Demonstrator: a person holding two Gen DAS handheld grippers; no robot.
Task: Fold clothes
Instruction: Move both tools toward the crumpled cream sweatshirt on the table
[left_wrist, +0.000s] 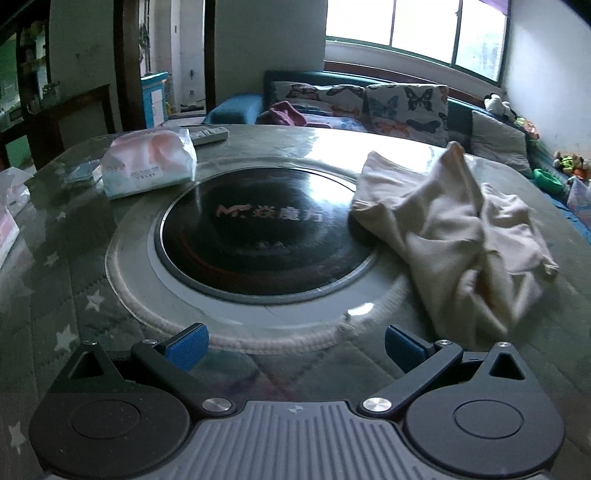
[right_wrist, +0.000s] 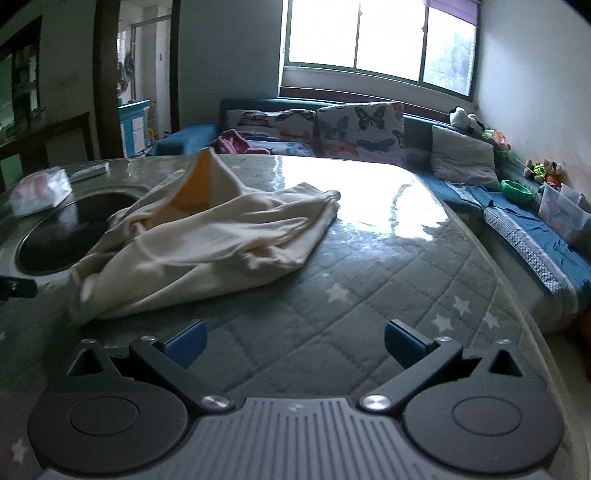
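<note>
A crumpled cream garment lies in a heap on the table, right of the black round hob. In the right wrist view the garment lies left of centre, one corner peaked up with an orange lining showing. My left gripper is open and empty, above the table's near edge, left of the garment. My right gripper is open and empty, near the garment's right side, a short way in front of it.
A black round hob sits in the table, which has a grey star-quilted cover under glass. A tissue pack and a remote lie at the far left. A sofa with butterfly cushions stands behind.
</note>
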